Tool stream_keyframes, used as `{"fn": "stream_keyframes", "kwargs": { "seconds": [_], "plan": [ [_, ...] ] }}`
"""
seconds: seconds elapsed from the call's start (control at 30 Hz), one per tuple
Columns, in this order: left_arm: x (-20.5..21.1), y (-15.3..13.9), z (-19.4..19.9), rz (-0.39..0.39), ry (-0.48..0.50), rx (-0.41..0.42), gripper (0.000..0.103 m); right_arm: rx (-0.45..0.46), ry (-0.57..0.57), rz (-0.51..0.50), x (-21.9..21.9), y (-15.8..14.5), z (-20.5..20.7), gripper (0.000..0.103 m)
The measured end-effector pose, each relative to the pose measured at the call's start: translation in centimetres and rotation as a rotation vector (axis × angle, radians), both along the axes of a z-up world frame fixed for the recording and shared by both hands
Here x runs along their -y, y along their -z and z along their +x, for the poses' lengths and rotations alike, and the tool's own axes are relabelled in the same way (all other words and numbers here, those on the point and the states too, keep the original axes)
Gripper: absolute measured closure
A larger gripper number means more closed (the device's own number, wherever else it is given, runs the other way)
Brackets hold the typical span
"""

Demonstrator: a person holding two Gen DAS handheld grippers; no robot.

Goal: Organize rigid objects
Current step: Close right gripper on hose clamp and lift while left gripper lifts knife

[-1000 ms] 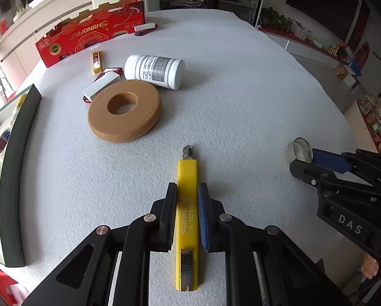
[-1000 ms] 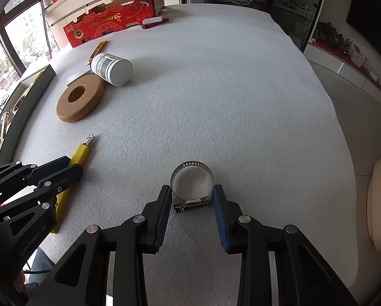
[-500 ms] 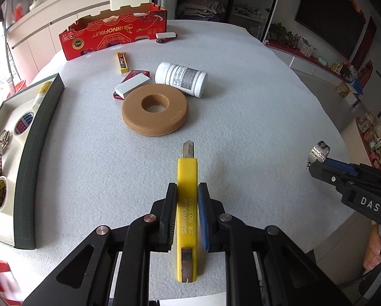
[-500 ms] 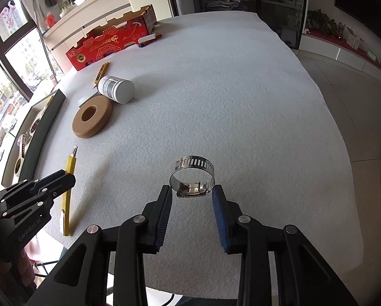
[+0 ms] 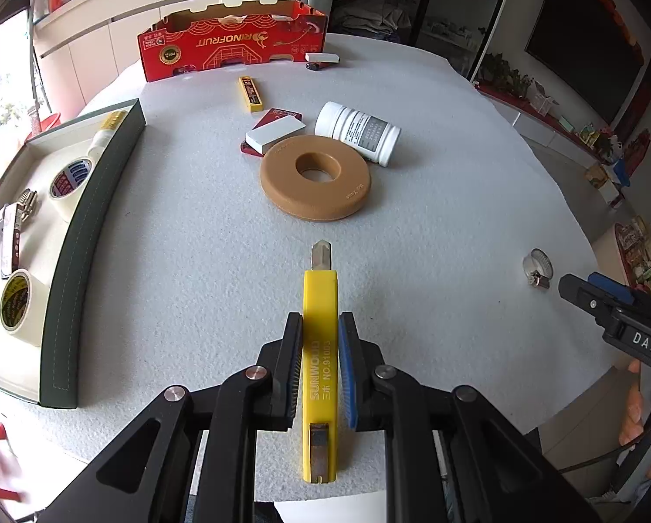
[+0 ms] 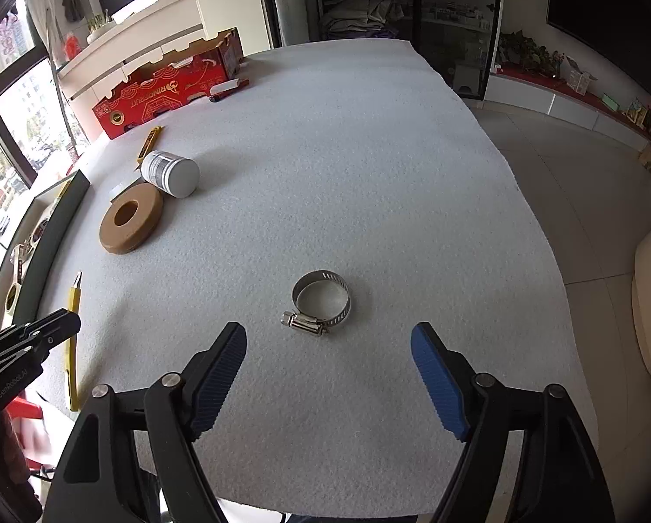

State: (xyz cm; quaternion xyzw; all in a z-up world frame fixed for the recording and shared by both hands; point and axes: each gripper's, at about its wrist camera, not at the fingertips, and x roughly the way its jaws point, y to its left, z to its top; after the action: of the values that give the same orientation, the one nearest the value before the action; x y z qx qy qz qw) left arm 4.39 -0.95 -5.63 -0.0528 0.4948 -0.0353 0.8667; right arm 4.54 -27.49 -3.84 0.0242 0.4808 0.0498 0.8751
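Sorting | left gripper (image 5: pixel 320 361) clamped on knife (image 5: pixel 320 348) | right gripper (image 6: pixel 327 375) opening, clamp (image 6: pixel 321 300) free | next: tray (image 5: pixel 90 235), 10 o'clock

Yellow knife (image 5: pixel 320 348) with white lettering, centre frame. Tan ring (image 5: pixel 315 176) above it. White jar (image 5: pixel 358 132), grey label. Red box (image 5: pixel 234 45) with gold pattern, upper left. Dark green tray (image 5: pixel 86 235), left edge. Silver clamp (image 6: pixel 321 301) on white speckled table (image 6: pixel 369 174).

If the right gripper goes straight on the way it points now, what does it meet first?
Most likely the metal hose clamp, lying on the white table cover just ahead of the right gripper, whose jaws are opening with nothing between them. Depth is uncertain; it might meet the cover first.
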Motion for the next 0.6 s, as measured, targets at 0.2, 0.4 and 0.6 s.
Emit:
{"fn": "stream_keyframes", "kwargs": {
  "seconds": [0.2,0.4,0.6],
  "plan": [
    [-0.1,0.1,0.0,-0.002,-0.001,-0.004,0.085,-0.069,-0.024,-0.060,-1.8,2.2,2.8,0.036],
    [-0.6,0.1,-0.2,-0.006,-0.007,-0.007,0.085,-0.068,-0.048,-0.117,-3.5,2.2,2.6,0.061],
    [-0.9,-1.0,-0.4,-0.019,-0.006,0.020,0.085,-0.053,-0.057,-0.039,-4.2,0.2,1.7,0.061]
  ]
}}
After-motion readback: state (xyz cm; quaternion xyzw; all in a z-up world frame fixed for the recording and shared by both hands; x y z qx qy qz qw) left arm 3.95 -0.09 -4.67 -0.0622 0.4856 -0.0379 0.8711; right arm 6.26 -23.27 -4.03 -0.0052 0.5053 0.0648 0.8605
